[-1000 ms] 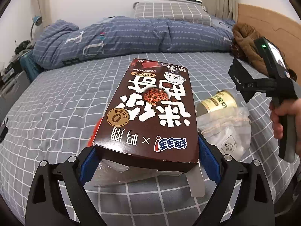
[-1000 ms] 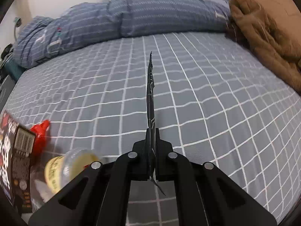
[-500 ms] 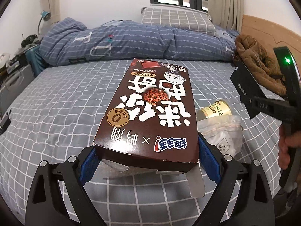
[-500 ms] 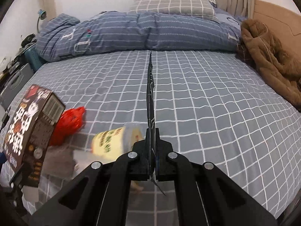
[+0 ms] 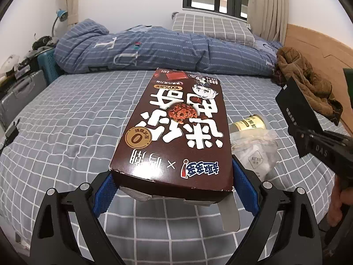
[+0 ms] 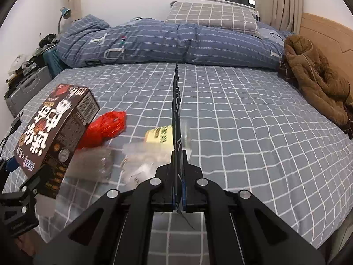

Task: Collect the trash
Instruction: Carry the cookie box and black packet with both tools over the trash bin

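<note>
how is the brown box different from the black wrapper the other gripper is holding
The brown snack box is a bulky carton with large white lettering; the black wrapper is a thin flat sheet, nearly edge-on in the right wrist view. The left hand-held gripper spreads wide across the box's end; the right hand-held gripper is pinched almost closed on the wrapper. The box's end flaps hang open; the wrapper's edge is serrated. Both are held above the bed.
</note>
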{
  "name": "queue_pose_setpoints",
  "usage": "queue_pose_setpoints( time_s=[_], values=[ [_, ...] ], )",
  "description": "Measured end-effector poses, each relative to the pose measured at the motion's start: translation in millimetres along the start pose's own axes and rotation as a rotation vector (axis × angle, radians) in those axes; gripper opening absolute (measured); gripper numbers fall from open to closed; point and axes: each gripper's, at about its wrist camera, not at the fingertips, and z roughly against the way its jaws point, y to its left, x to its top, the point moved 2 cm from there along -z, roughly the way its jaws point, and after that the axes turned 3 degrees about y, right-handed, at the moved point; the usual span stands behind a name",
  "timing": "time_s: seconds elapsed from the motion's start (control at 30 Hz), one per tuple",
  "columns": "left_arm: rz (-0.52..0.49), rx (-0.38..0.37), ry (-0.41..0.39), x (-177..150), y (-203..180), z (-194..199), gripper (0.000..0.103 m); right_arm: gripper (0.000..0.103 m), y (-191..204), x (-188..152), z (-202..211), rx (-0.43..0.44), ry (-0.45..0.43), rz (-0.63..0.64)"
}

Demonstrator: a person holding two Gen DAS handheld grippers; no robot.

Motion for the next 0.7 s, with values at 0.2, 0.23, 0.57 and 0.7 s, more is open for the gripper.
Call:
queue_pose_setpoints(
  time_s=[0.2,0.23,0.57,0.7],
  values=[
    [0.012,-0.004,0.001,-10,0,15,0.090,0.003,11,-17,22,0.013,-0.015,0.012],
    [0.014,-0.004,0.003,-12,0,17,0.090,0.003,13,-21,25,0.015,-0.015,0.016],
    [0.023,-0.002,0.002,-25,0,32,0.090,0.003,27,-53,48,0.031,-0.010,0.028],
    [0.022,-0.003,0.004,-34,-1,42,0.090,0.003,29,-64,55,0.033,-0.001,0.028]
  ],
)
